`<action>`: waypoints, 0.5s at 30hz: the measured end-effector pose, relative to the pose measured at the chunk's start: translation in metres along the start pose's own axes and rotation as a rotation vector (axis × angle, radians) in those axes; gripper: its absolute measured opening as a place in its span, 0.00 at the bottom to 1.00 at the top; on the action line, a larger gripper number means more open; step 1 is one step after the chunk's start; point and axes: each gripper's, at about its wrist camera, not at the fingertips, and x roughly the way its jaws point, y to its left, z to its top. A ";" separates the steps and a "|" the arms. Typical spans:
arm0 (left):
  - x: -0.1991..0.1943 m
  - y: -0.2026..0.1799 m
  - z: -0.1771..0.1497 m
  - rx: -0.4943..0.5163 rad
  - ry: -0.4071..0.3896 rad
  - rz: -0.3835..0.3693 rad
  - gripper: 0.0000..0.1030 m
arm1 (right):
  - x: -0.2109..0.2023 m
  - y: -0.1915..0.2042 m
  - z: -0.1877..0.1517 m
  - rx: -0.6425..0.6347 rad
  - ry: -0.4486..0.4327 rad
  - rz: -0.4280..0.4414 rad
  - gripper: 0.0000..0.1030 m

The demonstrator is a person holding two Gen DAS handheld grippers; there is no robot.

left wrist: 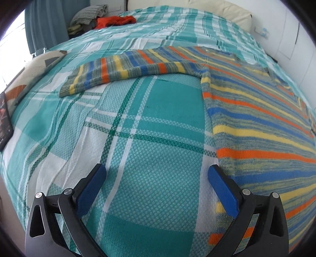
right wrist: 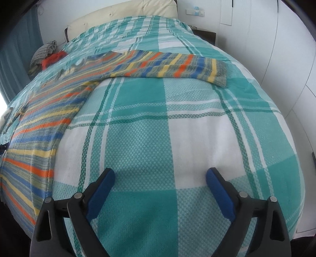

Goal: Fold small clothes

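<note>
Sweater (left wrist: pixel 256 110) spread flat on plaid bedspread (left wrist: pixel 138 138), front up as far as can be told, both sleeves stretched out sideways. Body running away from near bed edge toward headboard (right wrist: pixel 122 11); long axis along that line, sleeves crossing it at right angles.

Left tongs (left wrist: pixel 157 174) released, blue pads spread wide over bare bedspread, nothing between them. Sweater body just beside on that side: side edge and hem corner touching or almost touching the inner pad (left wrist: pixel 221 189) in left view, exact contact hard to judge. Left sleeve (left wrist: pixel 126 67) lying well ahead, cuff pointing outward, away from body.

Right tongs (right wrist: pixel 160 176) likewise released, wide open over empty bedspread, holding nothing. Sweater body off to the inner side here, near but apart from the pad (right wrist: pixel 102 189); right sleeve (right wrist: pixel 173 65) ahead, cuff toward far wall.

So: garment lying between the two tongs, each flanking one side of the hem. Left nearer to fabric than right. Folding apparently not begun, no crease or doubled layer visible. Likely next: reach forward for a sleeve or grab a side edge, each hand taking its own side. Heap of other clothes (left wrist: pixel 110 19) at far corner, untouched.
</note>
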 end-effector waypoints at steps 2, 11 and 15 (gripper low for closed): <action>0.001 0.000 0.000 -0.002 0.008 0.001 1.00 | 0.002 0.004 -0.001 -0.021 -0.002 -0.006 0.97; 0.005 -0.003 0.001 0.024 0.031 0.011 0.99 | 0.005 0.009 -0.005 -0.053 -0.008 -0.028 1.00; 0.006 -0.003 0.001 0.027 0.037 0.013 0.99 | 0.006 0.010 -0.005 -0.058 -0.010 -0.035 1.00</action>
